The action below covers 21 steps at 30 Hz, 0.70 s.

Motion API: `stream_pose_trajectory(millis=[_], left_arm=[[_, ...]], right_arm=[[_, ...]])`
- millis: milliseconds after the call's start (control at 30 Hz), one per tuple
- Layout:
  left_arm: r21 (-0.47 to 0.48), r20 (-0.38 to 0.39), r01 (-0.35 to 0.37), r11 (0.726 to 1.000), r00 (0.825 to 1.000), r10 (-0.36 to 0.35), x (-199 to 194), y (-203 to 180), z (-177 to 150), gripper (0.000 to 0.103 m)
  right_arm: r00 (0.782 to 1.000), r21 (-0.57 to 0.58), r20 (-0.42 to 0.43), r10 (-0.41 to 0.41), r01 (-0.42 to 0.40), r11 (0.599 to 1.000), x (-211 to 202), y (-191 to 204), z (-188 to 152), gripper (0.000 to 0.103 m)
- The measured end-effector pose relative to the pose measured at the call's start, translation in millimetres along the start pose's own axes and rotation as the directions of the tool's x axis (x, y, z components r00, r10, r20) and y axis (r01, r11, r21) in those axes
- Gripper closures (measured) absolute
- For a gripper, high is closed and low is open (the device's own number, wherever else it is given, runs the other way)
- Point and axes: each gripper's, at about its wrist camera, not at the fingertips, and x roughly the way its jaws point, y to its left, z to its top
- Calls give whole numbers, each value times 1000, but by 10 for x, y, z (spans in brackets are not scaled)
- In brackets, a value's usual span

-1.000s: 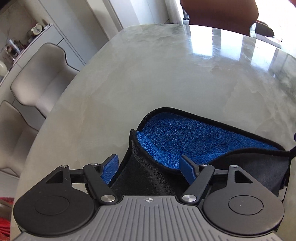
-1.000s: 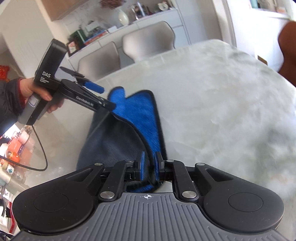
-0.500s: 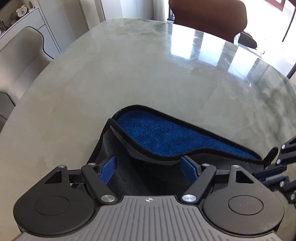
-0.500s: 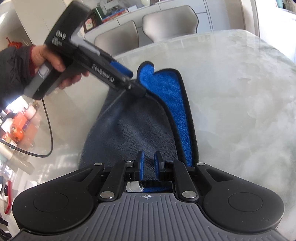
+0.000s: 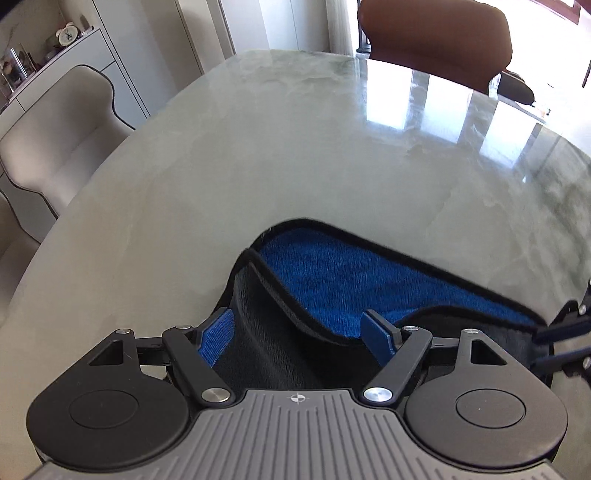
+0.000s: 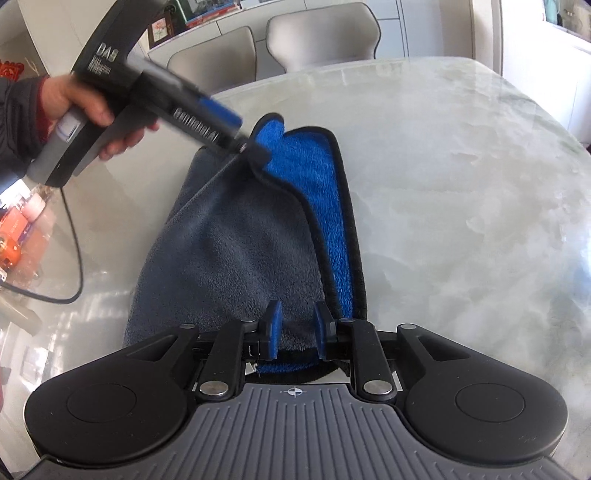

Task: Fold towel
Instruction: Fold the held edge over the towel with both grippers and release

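The towel (image 6: 236, 243) is grey on one side and blue (image 6: 317, 177) on the other, with a black hem. It lies folded over on the marble table (image 6: 461, 184), a blue strip showing along its right edge. In the left wrist view the towel (image 5: 332, 280) lies under and ahead of the left gripper (image 5: 299, 328), whose jaws stand wide apart over the fold's hem. In the right wrist view the left gripper (image 6: 251, 147) hovers at the towel's far corner. The right gripper (image 6: 295, 325) is partly open, astride the towel's near edge.
Two grey chairs (image 6: 321, 33) stand behind the table's far side. A brown chair (image 5: 436, 37) stands at the table's other end. A black cable (image 6: 74, 236) hangs from the left gripper over the table edge. A sideboard with small items (image 5: 55, 40) lines the wall.
The right gripper's jaws have opened from shut on the towel's near edge. The folded grey layer has come down flat. The left gripper stays open and has lifted slightly.
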Motion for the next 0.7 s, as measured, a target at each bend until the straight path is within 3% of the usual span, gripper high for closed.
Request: stream_pose_trajectory(millis=[133, 267, 400, 600, 700], left_arm=[[18, -29, -6, 1000, 1000, 6, -51, 2, -141, 24], [-6, -11, -28, 1000, 1000, 27, -83, 13, -211, 24], [-47, 0, -4, 999, 1000, 4, -72, 24, -248, 24], [-67, -10, -3, 998, 1000, 3, 54, 43, -284, 24], [-95, -22, -32, 995, 999, 30, 124, 108, -320, 24]], right_arm=[[1000, -19, 16, 21, -21, 1000, -20, 21, 60, 83], [997, -57, 44, 68, -66, 996, 8, 85, 145, 83], [994, -106, 64, 94, -87, 991, 112, 171, 268, 83], [981, -88, 90, 170, -162, 983, 344, 144, 459, 83], [986, -81, 101, 136, -128, 989, 465, 99, 532, 83]])
